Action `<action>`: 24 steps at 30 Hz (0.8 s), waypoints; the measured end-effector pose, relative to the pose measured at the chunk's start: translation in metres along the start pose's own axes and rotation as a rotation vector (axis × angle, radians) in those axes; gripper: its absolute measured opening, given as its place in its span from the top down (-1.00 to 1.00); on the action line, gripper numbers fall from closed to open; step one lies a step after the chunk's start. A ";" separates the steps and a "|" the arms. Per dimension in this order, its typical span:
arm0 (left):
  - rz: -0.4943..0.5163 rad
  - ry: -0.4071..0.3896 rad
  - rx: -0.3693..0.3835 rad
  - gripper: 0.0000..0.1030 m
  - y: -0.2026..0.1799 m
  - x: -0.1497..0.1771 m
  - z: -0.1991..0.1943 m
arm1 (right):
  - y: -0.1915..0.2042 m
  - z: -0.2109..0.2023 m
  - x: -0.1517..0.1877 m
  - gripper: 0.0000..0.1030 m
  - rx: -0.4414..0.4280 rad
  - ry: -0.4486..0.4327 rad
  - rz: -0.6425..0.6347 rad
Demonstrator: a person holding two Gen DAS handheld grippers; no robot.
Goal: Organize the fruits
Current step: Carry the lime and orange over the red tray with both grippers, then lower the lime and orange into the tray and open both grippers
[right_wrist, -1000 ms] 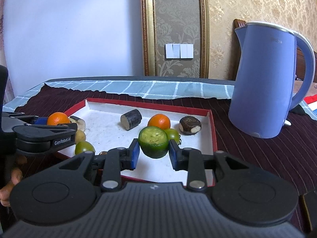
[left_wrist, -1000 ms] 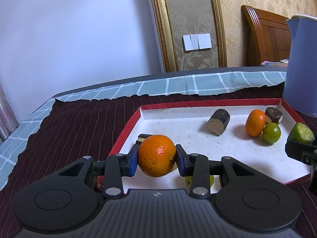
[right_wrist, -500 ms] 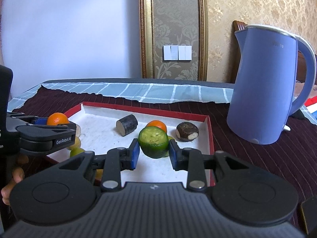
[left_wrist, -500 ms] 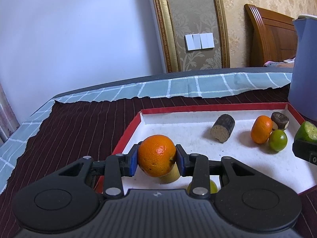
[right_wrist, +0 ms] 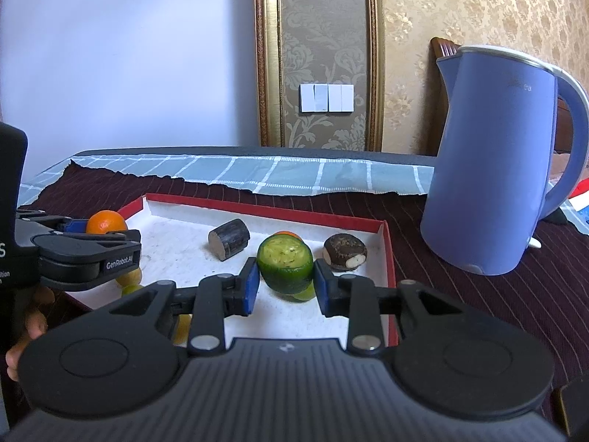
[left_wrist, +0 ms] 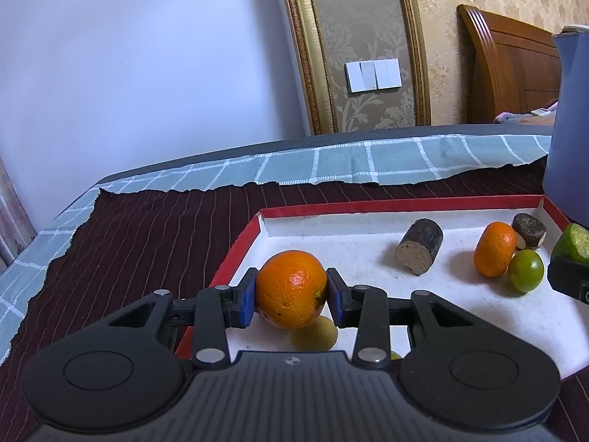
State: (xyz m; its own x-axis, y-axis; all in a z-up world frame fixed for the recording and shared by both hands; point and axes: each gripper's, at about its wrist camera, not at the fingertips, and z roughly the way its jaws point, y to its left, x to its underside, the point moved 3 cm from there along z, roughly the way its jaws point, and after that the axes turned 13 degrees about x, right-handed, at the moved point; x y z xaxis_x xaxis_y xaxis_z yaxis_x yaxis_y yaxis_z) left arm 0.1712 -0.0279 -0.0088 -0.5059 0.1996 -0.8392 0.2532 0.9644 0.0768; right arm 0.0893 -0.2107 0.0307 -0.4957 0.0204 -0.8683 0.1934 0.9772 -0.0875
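Left-wrist view: left gripper [left_wrist: 291,300] is clamped on an orange [left_wrist: 291,289], both blue pads pressed against its sides, the fruit held clear above the near left corner of a red-rimmed white tray [left_wrist: 368,208]. Directly beneath the orange lies a small yellow fruit [left_wrist: 316,337], partly hidden. Further back on the tray floor sit a dark cut stem piece [left_wrist: 419,246] lying on its side, a second orange [left_wrist: 494,248] touching a small green fruit [left_wrist: 525,270], and a brown round piece [left_wrist: 529,230] just behind them. At the right edge a cut green fruit [left_wrist: 572,243] shows above a black part of the other tool. The tray rests on a dark striped cloth [left_wrist: 129,250], with a blue kettle [left_wrist: 568,129] at the far right. Right-wrist view: right gripper [right_wrist: 284,289] is closed on the cut green fruit [right_wrist: 285,265], cut face upward, held over the middle of the tray [right_wrist: 390,258]. Behind it the second orange [right_wrist: 288,234] is mostly hidden; the dark stem piece [right_wrist: 229,239] lies to the left and the brown round piece [right_wrist: 345,252] to the right. At the left edge the left gripper [right_wrist: 105,230] appears side-on with its orange [right_wrist: 106,222], fingers of a hand [right_wrist: 31,326] visible below it. The blue kettle [right_wrist: 493,169] stands upright on the cloth, just beside the tray's right wall.
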 end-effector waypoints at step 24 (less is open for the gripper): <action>-0.012 0.004 -0.013 0.27 0.004 -0.013 0.022 | 0.005 0.037 -0.021 0.42 0.037 0.025 -0.009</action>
State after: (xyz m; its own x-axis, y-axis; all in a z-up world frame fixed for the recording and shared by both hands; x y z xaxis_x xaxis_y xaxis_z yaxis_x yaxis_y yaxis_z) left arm 0.1963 -0.0305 -0.0095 -0.5124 0.1890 -0.8377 0.2361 0.9689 0.0742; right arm 0.1325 -0.2138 0.0301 -0.5185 0.0172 -0.8549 0.2198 0.9689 -0.1139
